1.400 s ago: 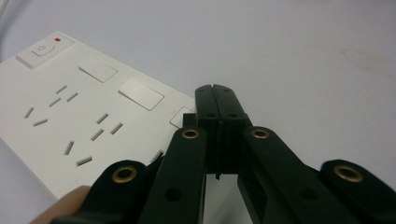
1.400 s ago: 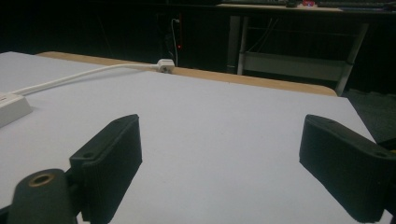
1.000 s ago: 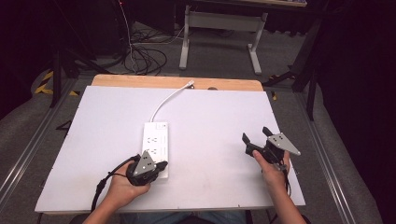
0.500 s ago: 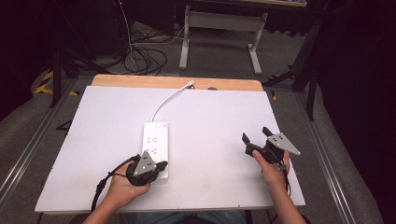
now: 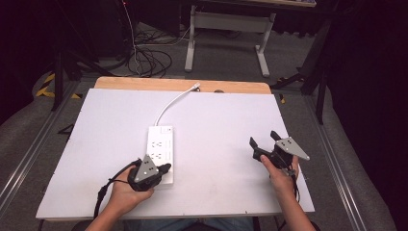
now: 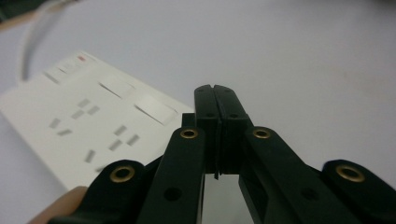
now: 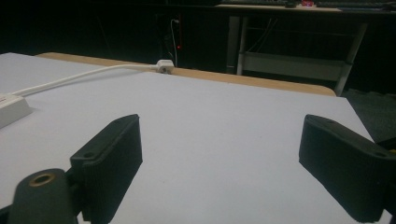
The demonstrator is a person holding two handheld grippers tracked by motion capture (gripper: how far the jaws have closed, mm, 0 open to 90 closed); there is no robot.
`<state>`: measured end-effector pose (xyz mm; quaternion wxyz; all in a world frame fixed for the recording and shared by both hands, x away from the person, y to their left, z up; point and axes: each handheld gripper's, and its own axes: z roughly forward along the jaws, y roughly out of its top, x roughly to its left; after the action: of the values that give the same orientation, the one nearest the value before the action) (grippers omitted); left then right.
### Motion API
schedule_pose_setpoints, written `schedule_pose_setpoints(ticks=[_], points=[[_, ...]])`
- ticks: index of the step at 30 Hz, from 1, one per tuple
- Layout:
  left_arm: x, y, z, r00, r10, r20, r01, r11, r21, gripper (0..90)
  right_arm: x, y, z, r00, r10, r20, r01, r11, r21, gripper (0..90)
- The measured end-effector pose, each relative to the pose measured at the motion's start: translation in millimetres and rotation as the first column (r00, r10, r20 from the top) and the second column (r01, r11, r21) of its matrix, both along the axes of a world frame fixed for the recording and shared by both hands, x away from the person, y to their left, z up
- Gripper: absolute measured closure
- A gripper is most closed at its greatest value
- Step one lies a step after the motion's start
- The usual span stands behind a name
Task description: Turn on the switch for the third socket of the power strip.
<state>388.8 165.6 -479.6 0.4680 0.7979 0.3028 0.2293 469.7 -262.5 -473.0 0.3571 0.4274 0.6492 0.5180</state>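
A white power strip lies near the middle of the white table top. Its white cable curves off to a plug by the far wooden edge. My left gripper rests at the strip's near end, jaws shut with nothing between them. In the left gripper view the closed fingertips lie just right of the power strip. My right gripper hovers at the table's right side, jaws wide open and empty. The right gripper view has its open gripper facing the cable, the plug and a corner of the strip.
A wooden strip edges the table's far side. Beyond it stand a white-legged bench frame and loose black cables on the floor. Metal rails run along both sides of the table.
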Motion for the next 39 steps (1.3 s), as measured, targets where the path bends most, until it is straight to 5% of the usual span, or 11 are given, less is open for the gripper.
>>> schedule_pose_setpoints(ticks=[1,6,7,8,9,13,24,28,29,31,39], points=[[-0.3,9.4,5.5,0.9968,0.057,0.056,-0.053,0.9965,-0.065,88.7,-0.2,0.0,0.0,1.0,-0.001,-0.004,0.001,1.0,0.003,13.8],[-2.4,25.5,9.0,0.9844,0.156,0.082,-0.143,0.9793,-0.144,88.7,-1.2,0.1,0.1,1.0,-0.003,-0.002,0.003,1.0,-0.002,13.8],[-2.5,33.4,11.2,0.9741,0.208,0.089,-0.188,0.9635,-0.191,88.7,-1.6,0.3,0.2,1.0,-0.002,0.0,0.002,1.0,-0.002,13.8],[-2.5,33.4,11.2,0.9741,0.208,0.089,-0.188,0.9635,-0.191,88.7,-1.8,0.3,0.3,1.0,-0.002,0.002,0.002,1.0,-0.002,13.9],[-1.9,40.2,12.9,0.9621,0.253,0.101,-0.226,0.9474,-0.227,88.7,-2.0,0.3,0.4,1.0,-0.002,0.002,0.002,1.0,-0.002,13.9],[-1.1,48.0,12.7,0.9384,0.325,0.117,-0.285,0.9204,-0.267,86.1,-1.3,0.2,-0.2,1.0,-0.006,-0.002,0.006,1.0,-0.003,13.9],[-1.4,47.0,13.4,0.9071,0.382,0.177,-0.33,0.9063,-0.264,73.9,-1.3,0.0,-0.1,1.0,-0.004,-0.001,0.004,1.0,-0.002,13.9],[-1.7,49.3,15.2,0.8849,0.423,0.195,-0.362,0.8878,-0.284,69.3,-1.4,0.3,-0.1,1.0,-0.004,-0.003,0.004,1.0,-0.002,13.9],[-1.7,49.3,15.2,0.8849,0.423,0.195,-0.362,0.8878,-0.284,69.1,-1.2,0.2,-0.2,1.0,-0.005,-0.003,0.005,1.0,-0.003,13.9],[-2.1,51.2,16.7,0.8686,0.452,0.203,-0.387,0.8751,-0.29,68.1,-1.1,0.3,-0.3,1.0,-0.005,-0.003,0.005,1.0,-0.001,13.9],[-1.0,52.0,17.1,0.8525,0.483,0.201,-0.417,0.8597,-0.295,64.7,-1.2,0.3,-0.2,1.0,-0.005,-0.003,0.005,1.0,-0.002,13.9]])
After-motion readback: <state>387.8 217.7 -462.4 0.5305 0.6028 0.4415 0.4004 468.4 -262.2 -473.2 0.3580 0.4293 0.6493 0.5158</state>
